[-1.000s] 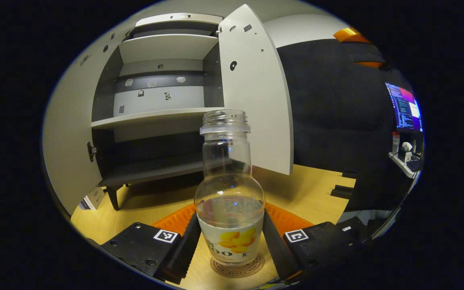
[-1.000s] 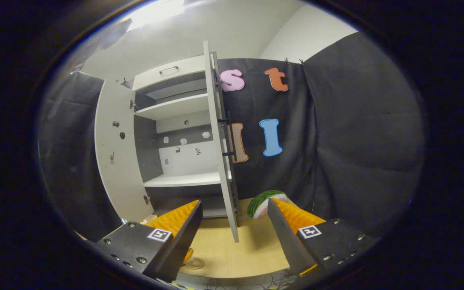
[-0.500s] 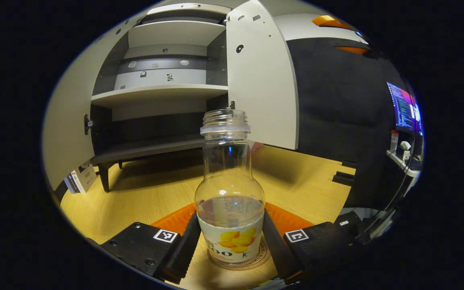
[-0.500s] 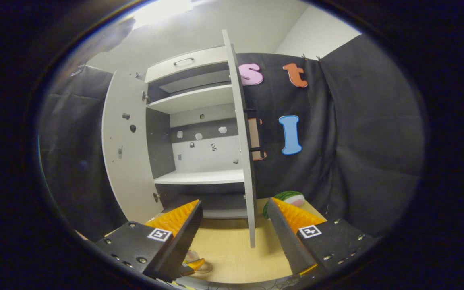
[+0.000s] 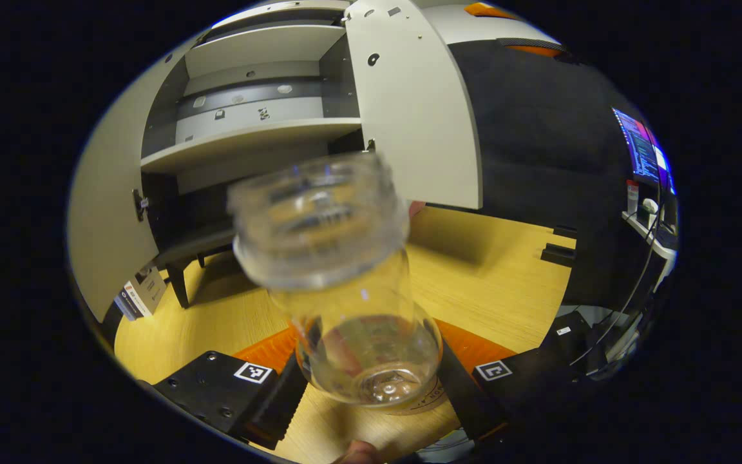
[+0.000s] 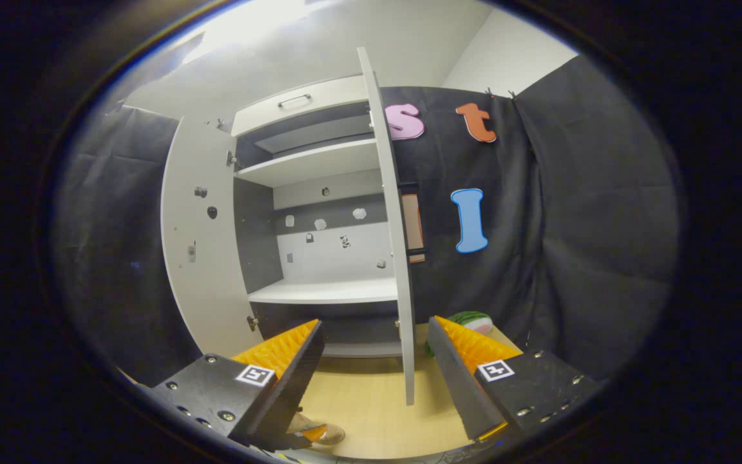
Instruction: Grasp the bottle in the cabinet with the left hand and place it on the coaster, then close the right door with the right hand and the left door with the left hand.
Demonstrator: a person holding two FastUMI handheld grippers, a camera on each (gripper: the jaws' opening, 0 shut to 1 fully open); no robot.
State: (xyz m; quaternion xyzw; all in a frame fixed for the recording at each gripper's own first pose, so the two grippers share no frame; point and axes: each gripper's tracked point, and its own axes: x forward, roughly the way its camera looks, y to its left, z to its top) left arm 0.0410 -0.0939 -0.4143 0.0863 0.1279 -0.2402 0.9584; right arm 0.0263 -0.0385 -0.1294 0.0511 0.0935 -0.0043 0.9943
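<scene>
The bottle tips toward me between my left claw's fingers.

My left claw [image 5: 371,386] is spread around the bottle [image 5: 345,283]; its bottom sits on the coaster [image 5: 424,401] on the table [image 5: 493,283]; my right claw [image 6: 374,361] is spread, holding nothing, facing the right door [image 6: 397,258]; the cabinet [image 5: 248,129] is open.

Clear plastic bottle [image 5: 345,283] tipped toward the camera, between the left gripper [image 5: 371,393] fingers.

Open, threaded mouth blurred and leaning upper left; base sits over the round brown coaster [image 5: 424,403] on the light wooden tabletop [image 5: 493,283]. Fingers flank the lower body; contact unclear. Behind: grey-white cabinet [image 5: 248,138], both doors open, right door [image 5: 419,109] edge near the bottle's mouth. Lit monitor [image 5: 641,151] at far right.
</scene>
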